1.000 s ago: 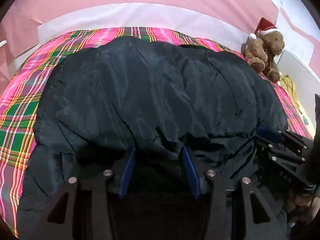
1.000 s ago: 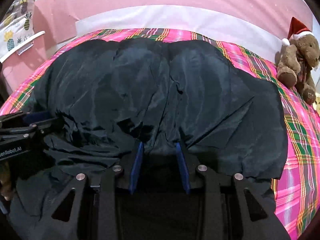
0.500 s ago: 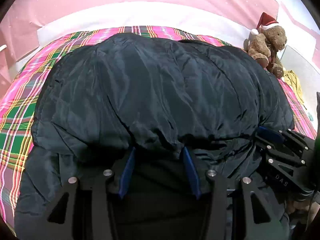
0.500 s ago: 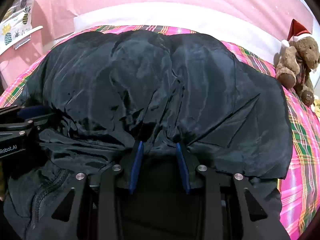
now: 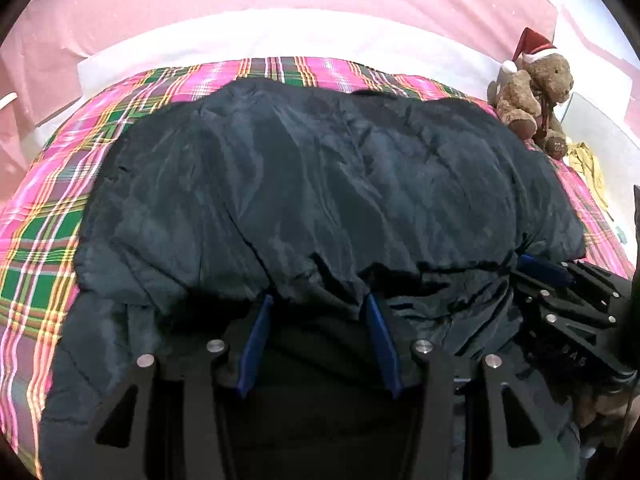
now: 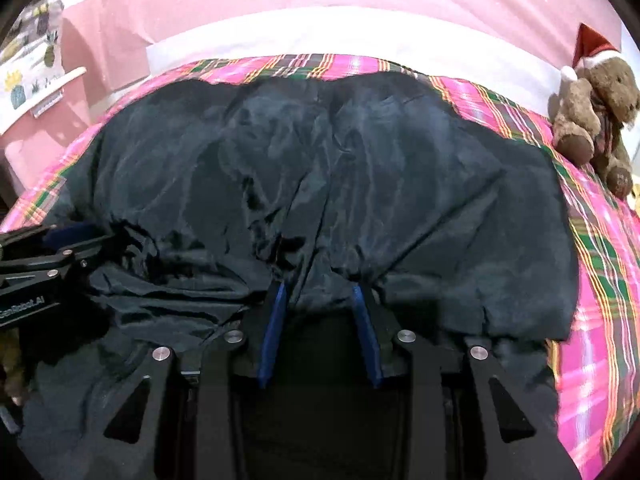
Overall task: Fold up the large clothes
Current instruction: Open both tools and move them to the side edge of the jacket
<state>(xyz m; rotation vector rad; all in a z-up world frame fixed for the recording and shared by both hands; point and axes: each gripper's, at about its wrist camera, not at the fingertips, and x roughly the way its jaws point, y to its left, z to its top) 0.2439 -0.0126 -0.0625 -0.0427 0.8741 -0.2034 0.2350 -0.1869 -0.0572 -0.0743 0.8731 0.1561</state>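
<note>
A large dark navy padded jacket (image 5: 320, 200) lies spread on a bed with a pink and green plaid cover (image 5: 44, 216); it also fills the right wrist view (image 6: 340, 184). My left gripper (image 5: 318, 300) has the jacket's near edge bunched between its blue-padded fingers. My right gripper (image 6: 318, 286) holds the same edge further right. Each gripper shows at the side of the other's view, the right gripper (image 5: 560, 280) and the left gripper (image 6: 52, 256). The fingertips are buried in fabric.
A brown teddy bear in a red Santa hat (image 5: 532, 92) sits at the bed's far right corner, also in the right wrist view (image 6: 596, 108). A pink wall with a white band (image 6: 340, 28) runs behind the bed. A yellow cloth (image 5: 588, 160) lies beside the bear.
The lifted edge of the jacket rose toward the far side half a second ago, then dropped back lower. More plaid cover shows beyond the jacket now. Both grippers keep their hold.
</note>
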